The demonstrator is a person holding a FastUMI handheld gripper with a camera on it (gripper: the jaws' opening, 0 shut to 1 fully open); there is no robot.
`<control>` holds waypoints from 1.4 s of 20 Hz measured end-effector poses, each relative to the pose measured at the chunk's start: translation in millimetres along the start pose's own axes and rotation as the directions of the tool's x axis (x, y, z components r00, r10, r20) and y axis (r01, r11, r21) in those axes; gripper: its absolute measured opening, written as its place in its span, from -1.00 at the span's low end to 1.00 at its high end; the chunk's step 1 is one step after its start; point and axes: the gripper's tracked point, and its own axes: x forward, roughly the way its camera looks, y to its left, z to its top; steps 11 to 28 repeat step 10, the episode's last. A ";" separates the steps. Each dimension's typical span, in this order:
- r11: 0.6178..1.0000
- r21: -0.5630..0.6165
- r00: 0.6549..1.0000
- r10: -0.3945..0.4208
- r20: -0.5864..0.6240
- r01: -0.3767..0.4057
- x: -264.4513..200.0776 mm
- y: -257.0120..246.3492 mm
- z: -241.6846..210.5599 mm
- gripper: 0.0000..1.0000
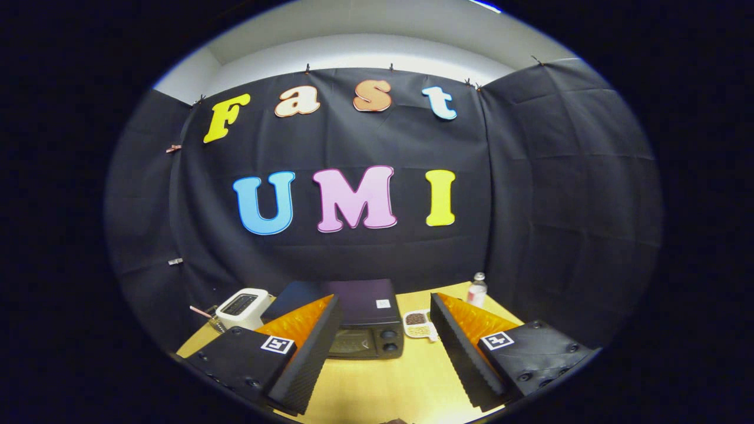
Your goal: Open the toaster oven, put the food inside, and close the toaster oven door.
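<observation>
The tongs [386, 347] are spread wide, empty, before the closed toaster oven [362, 330]; no label legible.

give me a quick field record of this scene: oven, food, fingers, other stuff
toaster oven: on the table, door closed, beyond the fingers
food tray: on the table beside the oven's knob side
gripper: fingers open, holding nothing, short of the oven
white toaster: on the oven's other side
bottle: behind the tray
task stage: door not yet opened
</observation>
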 end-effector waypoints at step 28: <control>0.993 -0.043 0.993 -0.114 -0.004 0.114 -61.1 -46.6 -16.4 0.97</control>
